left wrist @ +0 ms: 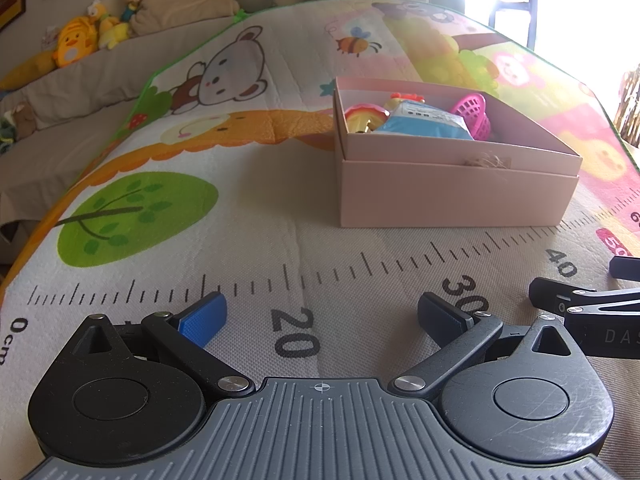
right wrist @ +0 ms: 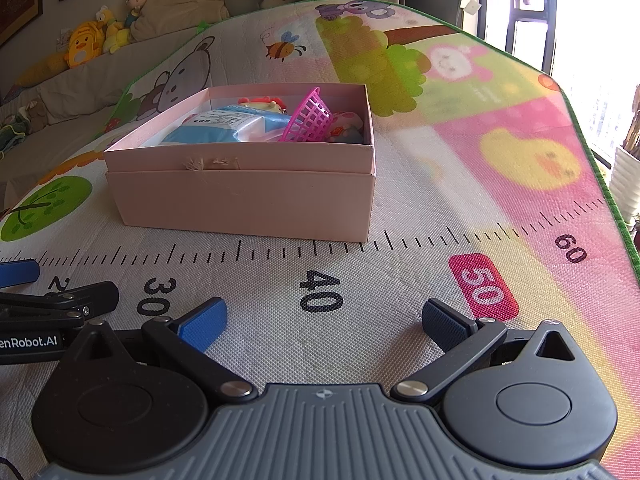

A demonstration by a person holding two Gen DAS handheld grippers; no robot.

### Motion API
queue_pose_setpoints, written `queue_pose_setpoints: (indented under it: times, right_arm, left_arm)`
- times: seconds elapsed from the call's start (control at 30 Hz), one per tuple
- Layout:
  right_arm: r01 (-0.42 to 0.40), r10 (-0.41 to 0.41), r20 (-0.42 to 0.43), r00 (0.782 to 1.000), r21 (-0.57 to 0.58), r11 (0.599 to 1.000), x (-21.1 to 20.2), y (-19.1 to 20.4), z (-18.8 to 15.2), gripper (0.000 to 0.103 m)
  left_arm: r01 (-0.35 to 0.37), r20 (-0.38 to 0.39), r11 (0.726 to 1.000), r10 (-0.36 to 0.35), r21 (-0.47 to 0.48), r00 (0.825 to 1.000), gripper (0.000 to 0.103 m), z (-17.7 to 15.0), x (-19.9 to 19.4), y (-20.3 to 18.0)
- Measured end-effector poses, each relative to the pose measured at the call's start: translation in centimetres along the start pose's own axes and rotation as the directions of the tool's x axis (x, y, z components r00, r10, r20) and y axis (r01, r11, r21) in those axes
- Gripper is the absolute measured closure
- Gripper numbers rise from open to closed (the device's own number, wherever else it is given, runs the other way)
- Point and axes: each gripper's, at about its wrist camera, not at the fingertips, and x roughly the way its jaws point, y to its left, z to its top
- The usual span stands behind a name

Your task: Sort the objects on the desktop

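Both grippers sit low over the cartoon play mat (left wrist: 240,208), side by side near its printed ruler strip. The left gripper (left wrist: 322,316) fills the bottom of its own view, its blue-padded fingers spread wide apart with only bare mat between them, around the "20" mark. The right gripper (right wrist: 324,318) is just the same in its view: fingers splayed wide, gripping nothing, hovering near the "40".

The pink cardboard box (left wrist: 456,196) stands on the mat beyond them, right of centre in the left view and left of centre in the right one. Inside it lie a blue and white packet (right wrist: 224,128), a magenta toy basket (right wrist: 314,120) tipped on its side against the packet, and a small toy with a red top (right wrist: 262,103) at the back.

In the upper left of both views plush toys (left wrist: 76,42) line a beige sofa (left wrist: 80,80)
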Motion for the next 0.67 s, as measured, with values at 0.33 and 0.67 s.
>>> queue_pose_setpoints:
  times: [0.33,0.67]
  right_arm:
    - [0.0,0.0,0.0,1.0,0.0,1.0,0.0,0.03,-0.02,0.0]
    - [0.0,0.0,0.0,1.0,0.0,1.0,0.01,0.03,-0.02,0.0]
  left_arm:
    - [0.033,-0.028,0.999,-0.033,0.007,0.999,0.0,0.08,-0.23,0.43]
    - [0.032,-0.041,0.999,-0.032,0.006,0.999,0.0,0.1,-0.25,0.48]
